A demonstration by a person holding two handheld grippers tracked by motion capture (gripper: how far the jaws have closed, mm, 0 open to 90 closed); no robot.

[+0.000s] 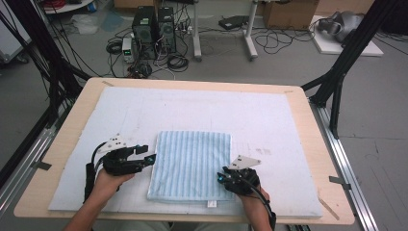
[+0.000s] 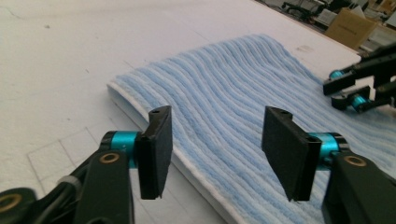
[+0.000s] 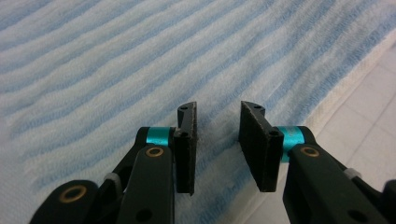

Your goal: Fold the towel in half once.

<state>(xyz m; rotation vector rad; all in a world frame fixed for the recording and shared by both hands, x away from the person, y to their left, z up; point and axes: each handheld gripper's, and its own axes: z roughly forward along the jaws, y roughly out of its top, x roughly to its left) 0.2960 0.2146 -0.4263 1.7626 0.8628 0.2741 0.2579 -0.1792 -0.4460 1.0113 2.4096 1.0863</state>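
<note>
A folded towel with blue and white stripes [image 1: 190,163] lies flat on the white mat [image 1: 269,125], near the front of the table. My left gripper [image 1: 150,157] is at the towel's left edge, pointing right across it. Its jaws [image 2: 215,149] stand wide apart over that edge [image 2: 233,93] with nothing between them. My right gripper [image 1: 221,176] is at the towel's front right corner. Its jaws [image 3: 217,140] hover just over the towel [image 3: 116,60] with a narrow gap between the pads, and no cloth is pinched. The left gripper view also shows the right gripper [image 2: 348,91] across the towel.
The white mat covers a wooden table [image 1: 72,120] with rounded corners. Black frame legs [image 1: 337,77] stand at both far sides. On the floor beyond are computer towers [image 1: 154,29], cables and a cardboard box [image 1: 288,14]. A small white tag [image 1: 210,204] sticks out at the towel's front edge.
</note>
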